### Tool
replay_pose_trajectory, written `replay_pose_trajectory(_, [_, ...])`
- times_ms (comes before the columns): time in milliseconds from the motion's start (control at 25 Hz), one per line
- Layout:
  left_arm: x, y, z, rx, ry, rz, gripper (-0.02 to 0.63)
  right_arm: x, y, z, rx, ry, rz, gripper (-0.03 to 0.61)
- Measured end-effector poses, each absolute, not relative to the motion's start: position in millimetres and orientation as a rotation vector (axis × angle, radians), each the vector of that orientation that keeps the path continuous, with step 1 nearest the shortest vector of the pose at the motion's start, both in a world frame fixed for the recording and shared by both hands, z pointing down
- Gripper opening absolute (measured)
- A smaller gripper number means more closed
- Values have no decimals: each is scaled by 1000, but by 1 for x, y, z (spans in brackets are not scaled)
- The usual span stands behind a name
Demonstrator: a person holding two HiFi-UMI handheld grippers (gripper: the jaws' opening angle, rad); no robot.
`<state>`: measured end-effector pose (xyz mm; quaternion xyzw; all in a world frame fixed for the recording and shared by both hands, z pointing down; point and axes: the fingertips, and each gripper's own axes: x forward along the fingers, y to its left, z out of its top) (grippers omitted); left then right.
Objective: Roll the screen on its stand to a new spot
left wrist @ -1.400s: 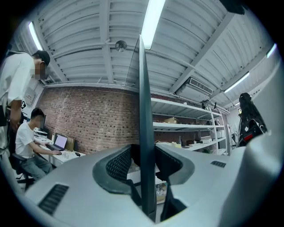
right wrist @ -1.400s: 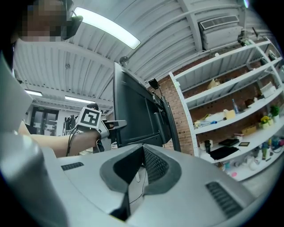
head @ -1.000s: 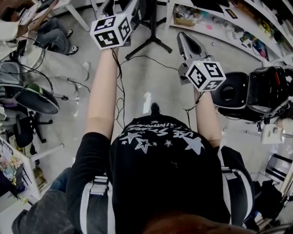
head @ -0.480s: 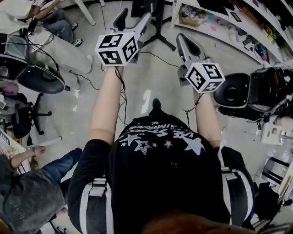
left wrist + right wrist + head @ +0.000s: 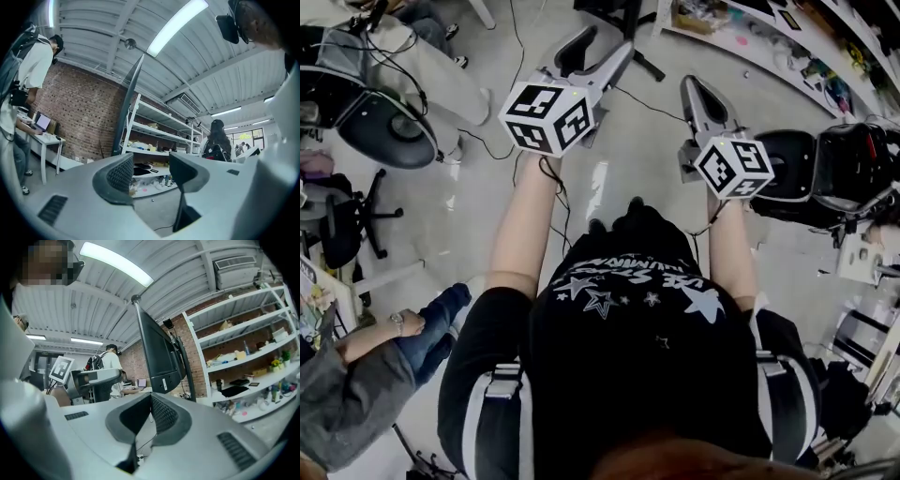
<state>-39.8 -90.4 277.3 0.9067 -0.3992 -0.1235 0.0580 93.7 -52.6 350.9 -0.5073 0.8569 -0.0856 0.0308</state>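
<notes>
Closing left gripper [image 5: 151,171], jaws apart with nothing between; ahead at eleven o'clock, screen [image 5: 127,105] seen edge-on; shelving [image 5: 161,133] beyond.

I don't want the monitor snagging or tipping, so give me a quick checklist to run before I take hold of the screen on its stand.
1. Left gripper empty: ok. The jaws are apart and closing, with nothing between them.
2. Right gripper ready to grasp: not ok. The jaws are together and hold nothing.
3. Contact with the tall dark flat screen or its black stand post: not ok. Neither gripper touches them.
4. Floor ahead: not ok. A thin black cable lies on it.
5. Stand's base free to roll: cannot tell. The head view cuts it off.
6. Person in a white shirt clear of the route: cannot tell.
</notes>
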Motion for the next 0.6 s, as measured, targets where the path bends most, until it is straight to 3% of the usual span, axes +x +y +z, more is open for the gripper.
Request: replay_pose_trajectory(600, [-26, -16, 271, 2656, -1425, -359, 45, 119, -2, 321, -1367, 2704, -175, 6])
